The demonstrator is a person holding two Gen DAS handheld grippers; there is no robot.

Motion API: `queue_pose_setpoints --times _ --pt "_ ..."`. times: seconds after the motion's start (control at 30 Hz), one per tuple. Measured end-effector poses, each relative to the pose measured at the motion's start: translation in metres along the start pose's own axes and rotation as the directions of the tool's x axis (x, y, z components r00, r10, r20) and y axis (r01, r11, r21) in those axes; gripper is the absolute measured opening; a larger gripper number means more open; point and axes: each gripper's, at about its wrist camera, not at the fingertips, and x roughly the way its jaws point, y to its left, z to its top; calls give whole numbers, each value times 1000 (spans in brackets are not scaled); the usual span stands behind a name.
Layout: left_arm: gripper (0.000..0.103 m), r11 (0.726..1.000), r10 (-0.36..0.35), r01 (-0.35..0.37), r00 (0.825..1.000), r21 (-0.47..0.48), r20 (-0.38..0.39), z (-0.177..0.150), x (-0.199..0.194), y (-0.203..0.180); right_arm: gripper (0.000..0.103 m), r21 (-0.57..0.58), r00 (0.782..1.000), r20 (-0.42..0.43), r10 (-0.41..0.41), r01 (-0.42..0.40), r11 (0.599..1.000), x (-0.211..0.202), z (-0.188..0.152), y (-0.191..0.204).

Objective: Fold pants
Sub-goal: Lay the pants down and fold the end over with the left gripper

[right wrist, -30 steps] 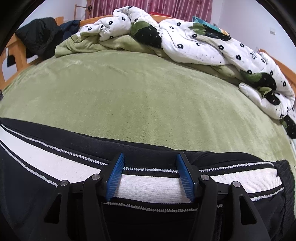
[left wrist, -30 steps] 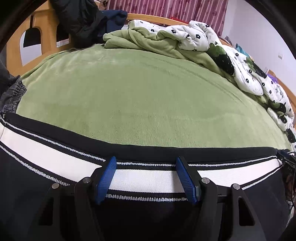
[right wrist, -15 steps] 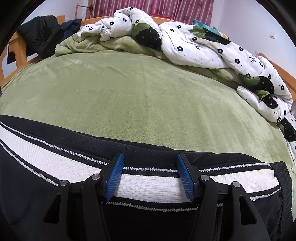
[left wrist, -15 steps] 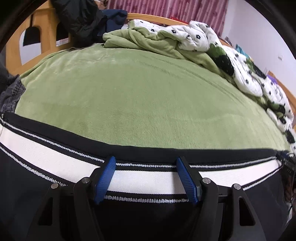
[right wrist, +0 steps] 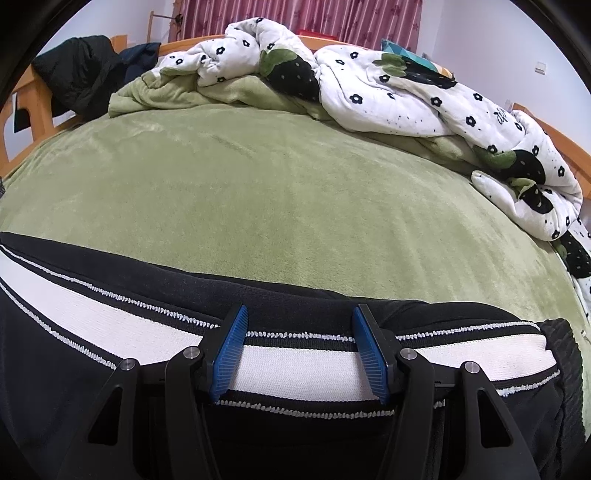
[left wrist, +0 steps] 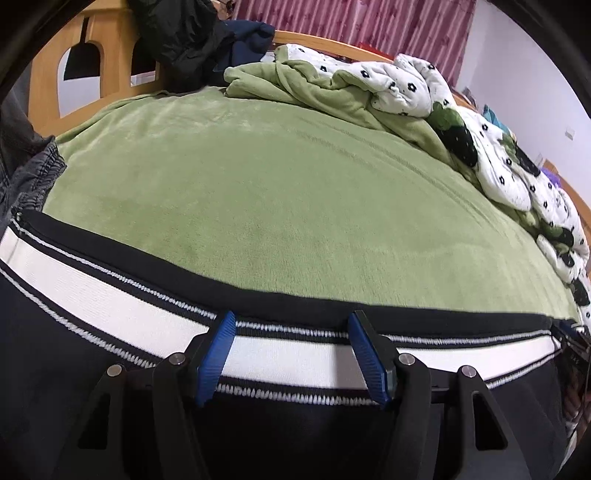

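Note:
Black pants (left wrist: 74, 362) with a white side stripe edged in white stitching lie across the near edge of the green bed cover (left wrist: 277, 192). My left gripper (left wrist: 291, 356) is open, its blue pads straddling the stripe and resting on the fabric. In the right wrist view the same pants (right wrist: 74, 332) run across the bottom, ending in a ribbed cuff (right wrist: 565, 354) at the right. My right gripper (right wrist: 299, 350) is also open, its pads on either side of a stretch of stripe.
A rumpled white flowered quilt (right wrist: 406, 88) and green blanket (left wrist: 314, 88) pile along the far and right sides of the bed. Dark jackets (left wrist: 184, 33) hang on the wooden bed frame (left wrist: 48, 74) at far left. Grey clothing (left wrist: 29, 173) lies at the left edge.
Both views have shifted slightly. The pants edge sits a little further from me over the cover. Both grippers stay open on the stripe.

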Motion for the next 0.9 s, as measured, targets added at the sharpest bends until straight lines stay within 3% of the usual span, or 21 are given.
queue_pose_setpoints --times 0.1,0.2,0.37,0.53,0.67,0.8,0.9 --pt "62 999 -52 52 999 -9 -14 -8 -22 6 58 59 999 -49 3 0 998 -9 -2 0" --pt "63 996 -92 92 995 -2 -42 -22 -49 21 58 156 994 -71 87 -75 985 -33 -16 2" --pt "68 997 -66 67 997 42 -39 -57 -102 56 58 140 993 -53 104 -96 985 -92 -39 25" --pt "71 984 -158 155 987 -94 -29 -95 -134 104 58 134 994 7 105 -105 985 -152 -46 46" --pt "71 962 -216 221 975 -162 48 -121 -149 137 58 150 992 48 116 -122 981 -189 -39 61" --pt "71 934 -226 224 974 -279 26 -126 -139 165 58 122 993 61 100 -107 987 -211 -22 81" --pt "71 910 -246 250 968 -332 54 -118 -134 182 58 113 991 73 110 -118 987 -220 -13 95"
